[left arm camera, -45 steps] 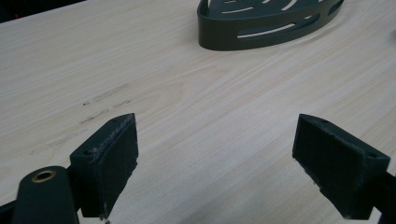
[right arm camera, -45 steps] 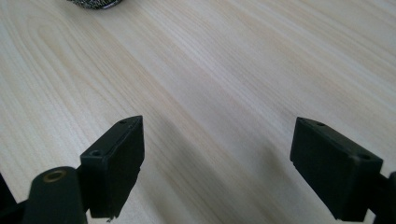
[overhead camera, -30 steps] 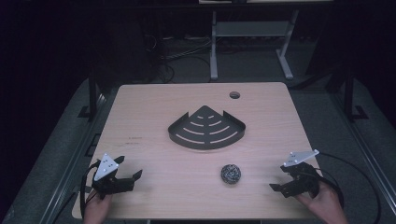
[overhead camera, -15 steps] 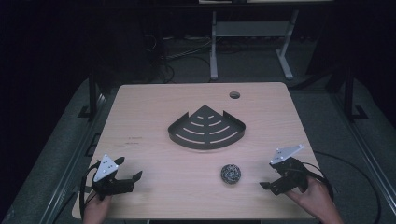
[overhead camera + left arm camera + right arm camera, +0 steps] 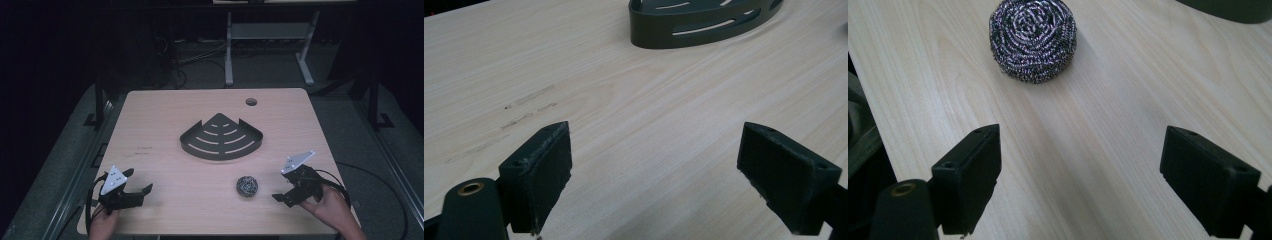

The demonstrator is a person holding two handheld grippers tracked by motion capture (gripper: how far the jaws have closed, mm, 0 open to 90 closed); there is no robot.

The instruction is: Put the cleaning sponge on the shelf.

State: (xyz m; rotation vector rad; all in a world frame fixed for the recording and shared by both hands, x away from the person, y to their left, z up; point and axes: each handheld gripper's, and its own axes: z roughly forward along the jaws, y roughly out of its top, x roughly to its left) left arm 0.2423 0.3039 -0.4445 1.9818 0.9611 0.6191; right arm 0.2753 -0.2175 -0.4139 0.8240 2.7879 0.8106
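A dark slotted corner shelf (image 5: pixel 221 137) sits mid-table (image 5: pixel 165 115), near a round hole (image 5: pixel 251 102) at the far edge

The high view is looking forward and down on the whole table (image 5: pixel 150 120) from above my side. The camera riding my left gripper (image 5: pixel 655 175) is skimming low over bare wood toward the slotted tray (image 5: pixel 704 22) ahead. The one on my right gripper (image 5: pixel 1080 175) is facing the steel scourer (image 5: pixel 1033 37) close ahead, also sharing that tray's edge.
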